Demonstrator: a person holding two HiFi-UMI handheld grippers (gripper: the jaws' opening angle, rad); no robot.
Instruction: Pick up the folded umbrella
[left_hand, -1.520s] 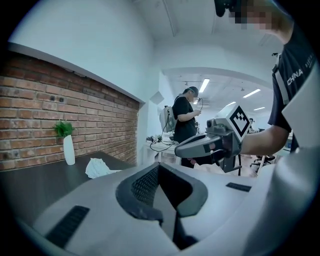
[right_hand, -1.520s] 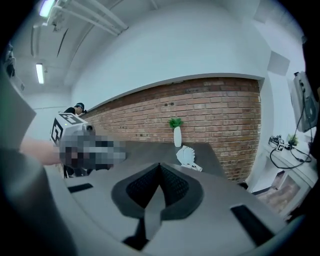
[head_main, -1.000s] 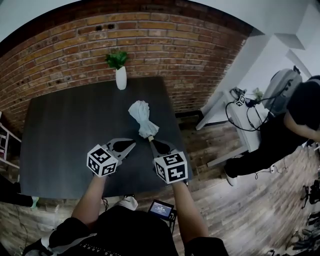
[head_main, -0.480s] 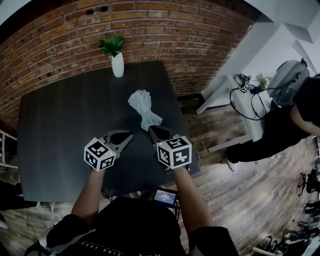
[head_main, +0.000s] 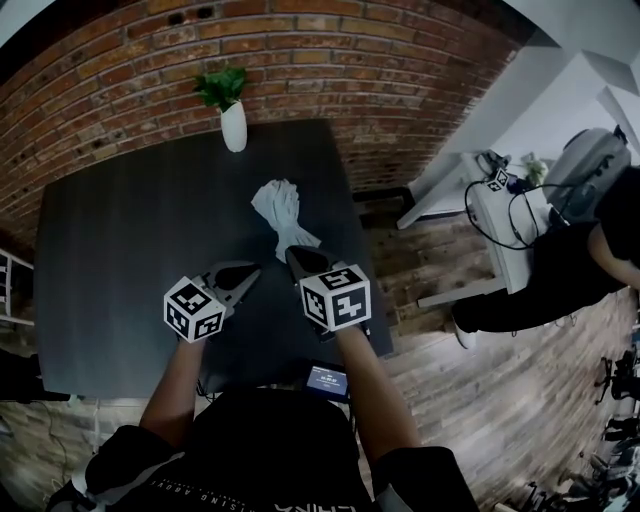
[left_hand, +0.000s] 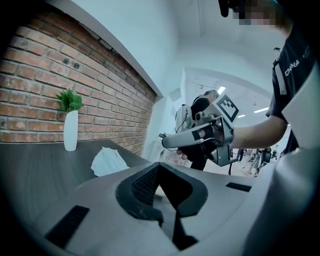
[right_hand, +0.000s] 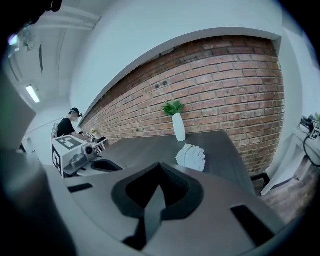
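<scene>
Hovering near the folded umbrella (head_main: 283, 215), left gripper (head_main: 253, 270) and right gripper (head_main: 291, 254) are both clenched empty.

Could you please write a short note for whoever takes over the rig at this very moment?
Left gripper: shut, empty, above the dark table, left of the umbrella's near end.
Right gripper: shut, empty, tip just short of the folded umbrella.
Umbrella: lies flat near the table's right edge, with the white vase beyond it.
Done: both grippers are close to it; nothing is gripped.
Left: open the jaws, close on the umbrella, lift.
</scene>
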